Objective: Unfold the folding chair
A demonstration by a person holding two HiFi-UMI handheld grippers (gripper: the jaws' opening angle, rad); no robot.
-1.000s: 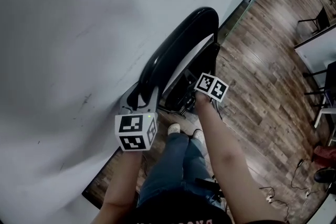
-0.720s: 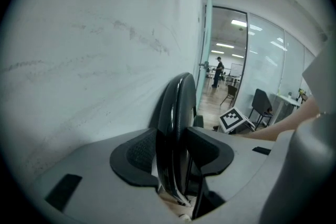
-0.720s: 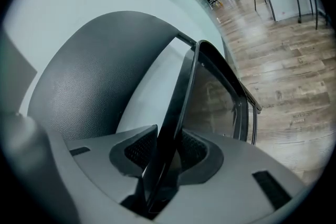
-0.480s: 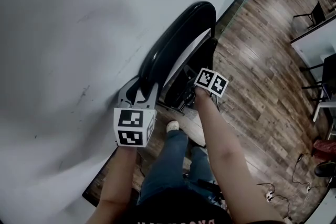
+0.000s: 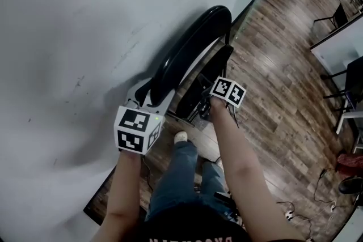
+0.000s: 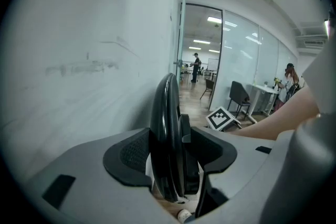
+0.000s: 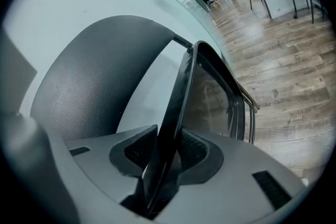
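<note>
White wall (image 5: 85,20) fills the left; the folding chair (image 5: 193,48) leans on it, folded flat, feet on the wood floor (image 5: 272,76). Left gripper (image 6: 169,152) is on the near end of the chair's curved black backrest rim (image 6: 167,113), wall side. Its jaws have just been opening a bit, but the rim sits between the pads (image 6: 131,152) and both sides look in contact, so it reads as clamped on the rim. Its marker cube (image 5: 136,132) faces the head camera. Person's shoe (image 5: 180,137) is on the floor just near of the chair, between the two forearms. Right gripper (image 7: 167,152) sits just right of the backrest, closed on the thin black edge of the seat panel (image 7: 178,102), pads tight on both faces. Far right: open floor with desks and other chairs (image 5: 346,20), well apart.
</note>
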